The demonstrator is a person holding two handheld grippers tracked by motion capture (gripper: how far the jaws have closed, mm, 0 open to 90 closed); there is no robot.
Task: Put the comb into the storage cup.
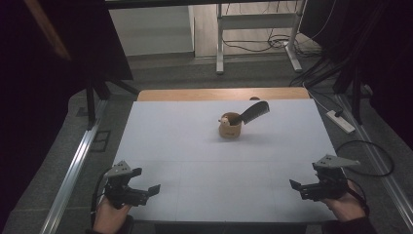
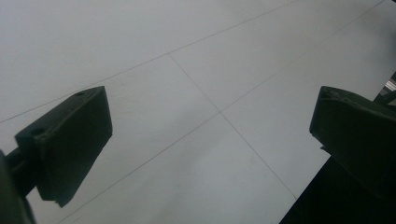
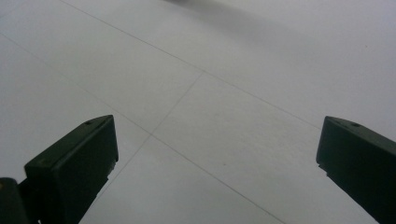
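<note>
High view puts both grippers at the near edge of the white table, each held low in a hand. Left gripper sits at the near-left corner, jaws spread, nothing between them. Right gripper sits at the near-right corner, jaws also spread and empty. Left gripper view confirms it: two black jaws wide apart over bare white surface with thin seam lines. Right gripper view gives the same, jaws apart over bare surface.

Landmark is the small wooden cup, standing upright in the far-centre of the table, well apart from both grippers. A black comb stands in the cup, handle end down inside, toothed end sticking out. Its long axis tilts up and to the right of the cup, slightly away from the person.

From the left gripper the cup lies ahead and to the right; from the right gripper, ahead and to the left. Distances look roughly even. Since the comb leans toward the right side, the right gripper likely has the easier line on it.
</note>
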